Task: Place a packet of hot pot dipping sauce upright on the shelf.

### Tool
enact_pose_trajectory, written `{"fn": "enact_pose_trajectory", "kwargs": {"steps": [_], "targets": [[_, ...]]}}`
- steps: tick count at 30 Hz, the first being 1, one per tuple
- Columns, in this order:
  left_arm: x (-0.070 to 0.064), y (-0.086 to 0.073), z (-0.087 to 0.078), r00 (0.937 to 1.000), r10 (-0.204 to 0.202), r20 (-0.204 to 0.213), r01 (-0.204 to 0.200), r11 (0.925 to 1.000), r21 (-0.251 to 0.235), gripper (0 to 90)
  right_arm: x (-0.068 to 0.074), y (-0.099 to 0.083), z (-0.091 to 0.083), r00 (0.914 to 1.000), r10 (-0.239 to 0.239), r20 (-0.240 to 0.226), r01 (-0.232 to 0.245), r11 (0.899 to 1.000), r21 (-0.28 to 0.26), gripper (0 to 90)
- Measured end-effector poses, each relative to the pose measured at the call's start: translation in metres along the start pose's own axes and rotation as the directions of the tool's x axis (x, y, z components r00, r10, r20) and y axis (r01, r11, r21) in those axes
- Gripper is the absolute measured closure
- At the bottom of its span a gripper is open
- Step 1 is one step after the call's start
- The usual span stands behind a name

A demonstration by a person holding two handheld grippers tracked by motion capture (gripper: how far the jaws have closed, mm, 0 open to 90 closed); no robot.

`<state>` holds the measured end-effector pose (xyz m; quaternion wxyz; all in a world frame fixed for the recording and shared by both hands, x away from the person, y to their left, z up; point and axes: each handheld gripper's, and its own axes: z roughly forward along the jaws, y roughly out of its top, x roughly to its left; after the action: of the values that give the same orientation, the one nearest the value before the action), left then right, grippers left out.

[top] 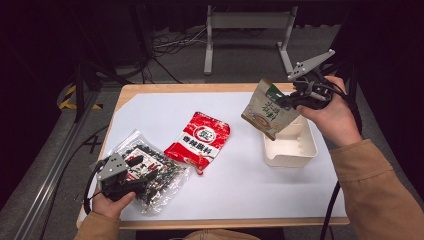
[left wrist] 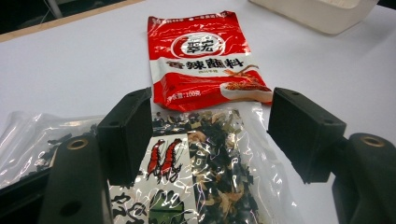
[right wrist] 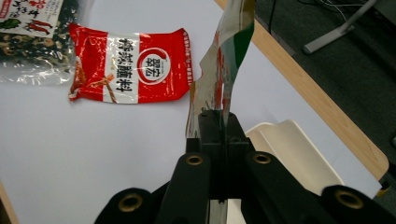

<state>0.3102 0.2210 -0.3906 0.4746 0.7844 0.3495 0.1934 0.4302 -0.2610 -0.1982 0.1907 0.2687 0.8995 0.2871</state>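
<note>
Left gripper view: red packet (left wrist: 201, 56) reads "100g". Left gripper (left wrist: 210, 135) fingers wide over clear seaweed bag (left wrist: 205, 182) on counter (left wrist: 70, 60). Right gripper (top: 295, 100) raised, fingers clamped on beige pouch (top: 267, 110) above white tray (top: 295, 147).

Lab-like workspace: white-topped table (top: 235, 170), metal frame legs (top: 247, 30), loose cables (top: 172, 42) on grey floor (top: 240, 65).

Open tongs (left wrist: 210, 135) straddle the clear seaweed bag (left wrist: 201, 186), red packet (left wrist: 205, 60) beyond.
</note>
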Motion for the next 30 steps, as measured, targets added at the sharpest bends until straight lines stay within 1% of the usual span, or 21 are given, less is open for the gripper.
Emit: {"fn": "enact_pose_trajectory", "kwargs": {"steps": [2, 3, 4, 5, 7, 8, 9, 12, 13, 14, 15, 16, 17, 19, 20, 21, 22, 25, 27, 28, 30], "targets": [[0.0, 0.0, 0.0, 1.0, -0.001, 0.0, 0.001, 1.0, -0.002, 31.4, -0.002, 0.0, 0.0, 1.0, -0.001, 0.002, 0.001, 1.0, 0.005, 90.0], [-0.001, 0.0, -0.001, 1.0, -0.002, 0.0, 0.002, 1.0, -0.004, 31.4, -0.006, -0.001, 0.001, 1.0, 0.001, 0.004, -0.001, 1.0, 0.015, 90.0], [-0.001, 0.0, -0.001, 1.0, -0.002, 0.0, 0.002, 1.0, -0.004, 31.4, -0.006, -0.001, 0.001, 1.0, 0.001, 0.004, -0.001, 1.0, 0.015, 90.0], [-0.001, 0.0, 0.0, 1.0, -0.001, 0.0, 0.001, 1.0, 0.0, 31.4, -0.01, -0.001, 0.002, 1.0, 0.001, 0.009, -0.002, 1.0, 0.026, 90.0], [-0.001, 0.0, 0.0, 1.0, 0.002, -0.002, -0.002, 1.0, 0.0, 31.4, -0.013, -0.002, 0.002, 0.9997, -0.013, 0.022, 0.012, 0.999, 0.032, 90.0], [-0.001, 0.0, 0.0, 1.0, 0.002, -0.002, -0.002, 1.0, 0.003, 31.4, -0.013, -0.002, 0.002, 0.9997, -0.013, 0.022, 0.012, 0.999, 0.032, 90.0], [-0.001, -0.001, -0.001, 1.0, -0.006, 0.0, 0.006, 1.0, 0.003, 31.4, -0.018, -0.002, 0.003, 0.9994, -0.027, 0.022, 0.026, 0.999, 0.041, 90.0], [-0.001, -0.001, -0.002, 1.0, -0.004, -0.003, 0.004, 1.0, 0.002, 31.4, -0.02, -0.001, 0.004, 0.999, -0.036, 0.027, 0.035, 0.998, 0.05, 90.0], [-0.001, -0.001, -0.002, 1.0, -0.006, -0.004, 0.006, 1.0, 0.002, 31.4, -0.022, -0.001, 0.005, 0.9981, -0.052, 0.032, 0.05, 0.997, 0.055, 90.0], [-0.001, -0.002, -0.003, 1.0, -0.008, -0.006, 0.008, 1.0, 0.003, 31.4, -0.024, 0.0, 0.006, 0.9972, -0.063, 0.04, 0.061, 0.997, 0.056, 90.0], [0.0, -0.003, -0.003, 0.9999, -0.004, -0.012, 0.004, 1.0, 0.003, 31.4, -0.027, 0.0, 0.008, 0.9949, -0.089, 0.047, 0.086, 0.994, 0.063, 90.0], [-0.001, -0.003, -0.004, 0.9999, -0.009, -0.013, 0.009, 1.0, 0.002, 31.4, -0.027, 0.0, 0.008, 0.9949, -0.089, 0.047, 0.086, 0.994, 0.063, 90.0], [0.0, -0.004, -0.006, 0.9998, -0.013, -0.018, 0.013, 0.9999, 0.001, 31.4, -0.03, 0.001, 0.009, 0.9912, -0.118, 0.06, 0.114, 0.991, 0.068, 90.0], [0.0, -0.005, -0.008, 0.9996, -0.018, -0.022, 0.018, 0.9998, 0.0, 31.4, -0.032, 0.001, 0.01, 0.9877, -0.138, 0.072, 0.133, 0.989, 0.071, 90.0], [0.0, -0.005, -0.008, 0.9996, -0.018, -0.022, 0.018, 0.9998, 0.0, 31.4, -0.032, 0.001, 0.01, 0.9877, -0.138, 0.072, 0.133, 0.989, 0.071, 90.0], [0.0, -0.007, -0.01, 0.9994, -0.022, -0.028, 0.022, 0.9998, 0.0, 31.4, -0.036, 0.001, 0.011, 0.9823, -0.168, 0.084, 0.162, 0.984, 0.076, 90.0], [0.0, -0.007, -0.011, 0.9993, -0.019, -0.031, 0.019, 0.9998, 0.003, 31.4, -0.038, 0.001, 0.012, 0.9799, -0.18, 0.086, 0.173, 0.982, 0.079, 90.0], [0.0, -0.009, -0.013, 0.9989, -0.027, -0.038, 0.028, 0.9996, 0.004, 31.4, -0.045, 0.001, 0.013, 0.9758, -0.203, 0.081, 0.196, 0.976, 0.09, 90.0], [0.0, -0.01, -0.014, 0.9987, -0.028, -0.043, 0.028, 0.9996, 0.004, 31.4, -0.047, 0.001, 0.014, 0.976, -0.202, 0.082, 0.194, 0.977, 0.091, 90.0], [-0.001, -0.011, -0.016, 0.998, -0.04, -0.048, 0.041, 0.9992, 0.003, 31.4, -0.052, 0.001, 0.015, 0.9738, -0.212, 0.081, 0.205, 0.974, 0.092, 90.0], [-0.001, -0.012, -0.017, 0.9978, -0.04, -0.053, 0.04, 0.9992, 0.005, 31.4, -0.054, 0.001, 0.015, 0.9736, -0.215, 0.076, 0.208, 0.974, 0.09, 90.0]]}}
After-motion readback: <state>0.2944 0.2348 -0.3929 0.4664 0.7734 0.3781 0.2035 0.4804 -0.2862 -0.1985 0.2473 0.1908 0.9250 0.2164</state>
